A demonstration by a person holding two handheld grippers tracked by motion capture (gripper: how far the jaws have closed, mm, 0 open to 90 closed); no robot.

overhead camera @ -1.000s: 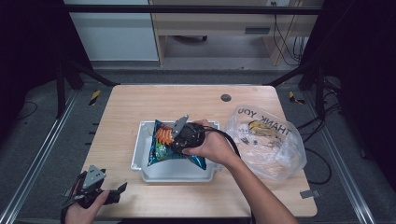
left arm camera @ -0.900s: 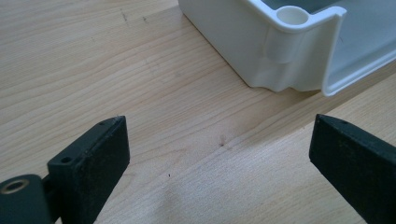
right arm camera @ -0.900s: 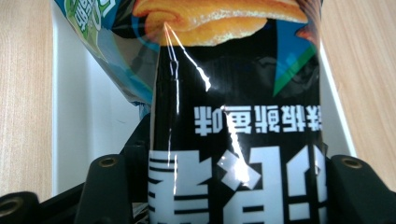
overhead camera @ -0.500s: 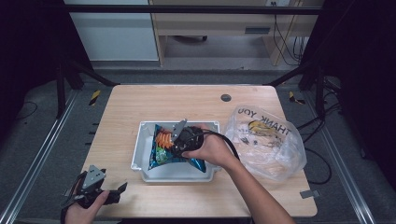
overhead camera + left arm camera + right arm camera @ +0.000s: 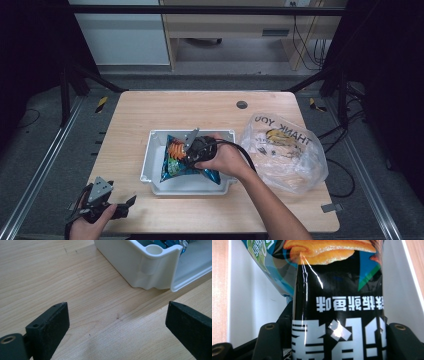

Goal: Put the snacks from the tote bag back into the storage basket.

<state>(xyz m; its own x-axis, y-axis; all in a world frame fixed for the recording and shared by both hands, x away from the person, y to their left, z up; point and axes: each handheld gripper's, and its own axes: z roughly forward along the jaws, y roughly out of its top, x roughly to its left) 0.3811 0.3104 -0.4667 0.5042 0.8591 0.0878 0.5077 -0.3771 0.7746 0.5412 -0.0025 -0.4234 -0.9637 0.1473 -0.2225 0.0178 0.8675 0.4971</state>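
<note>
1 snack bag (image 5: 337, 315) pinched by right gripper (image 5: 192, 150) hiding its middle, tray (image 5: 155, 186), left gripper (image 5: 117, 322) wide apart, idle

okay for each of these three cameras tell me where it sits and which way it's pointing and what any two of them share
High view: above the person's side, looking forward and down on the table; both forearms, left gripper, right gripper.
Left gripper view: rides the left gripper, low over wood, facing the white tray; open jaws.
Right gripper view: rides the right gripper, inside the tray, jaws flanking the snack bag.
All three share the tray.
</note>
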